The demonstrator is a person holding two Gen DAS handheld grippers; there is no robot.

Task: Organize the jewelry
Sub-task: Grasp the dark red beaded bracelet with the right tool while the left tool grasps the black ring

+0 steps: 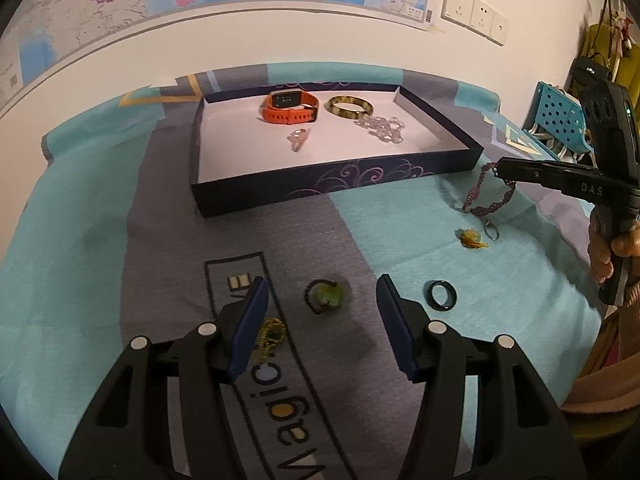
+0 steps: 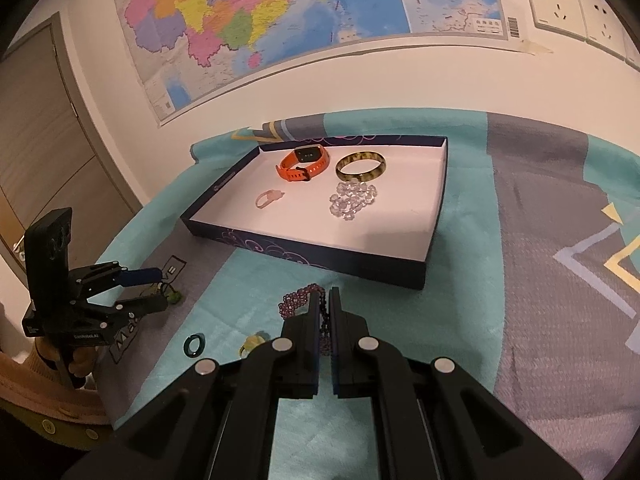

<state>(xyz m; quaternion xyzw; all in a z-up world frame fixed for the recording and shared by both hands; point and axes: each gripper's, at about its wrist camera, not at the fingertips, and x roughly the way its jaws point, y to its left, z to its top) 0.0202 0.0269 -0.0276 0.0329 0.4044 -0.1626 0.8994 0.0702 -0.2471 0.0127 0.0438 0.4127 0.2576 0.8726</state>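
Note:
A dark blue tray [image 1: 340,184] [image 2: 320,254] with a white floor holds an orange watch [image 1: 291,107], a mottled bangle [image 1: 351,108], a clear bead bracelet [image 1: 382,126] and a pink ring [image 1: 298,136]. My right gripper [image 2: 325,292] [image 1: 500,168] is shut on a purple beaded bracelet [image 2: 296,298] [image 1: 488,196], just in front of the tray's near right corner. My left gripper [image 1: 322,280] [image 2: 162,288] is open low over the cloth. A green pendant on a black cord [image 1: 328,298] lies between its fingers, untouched.
On the teal and grey cloth lie a dark ring [image 1: 441,296] [image 2: 195,345], a yellow pendant [image 1: 472,238], a small metal ring [image 1: 491,230] and a yellow beaded piece [image 1: 272,334]. A wall with a map stands right behind the tray. A person's hand [image 1: 604,252] holds the right gripper's grip.

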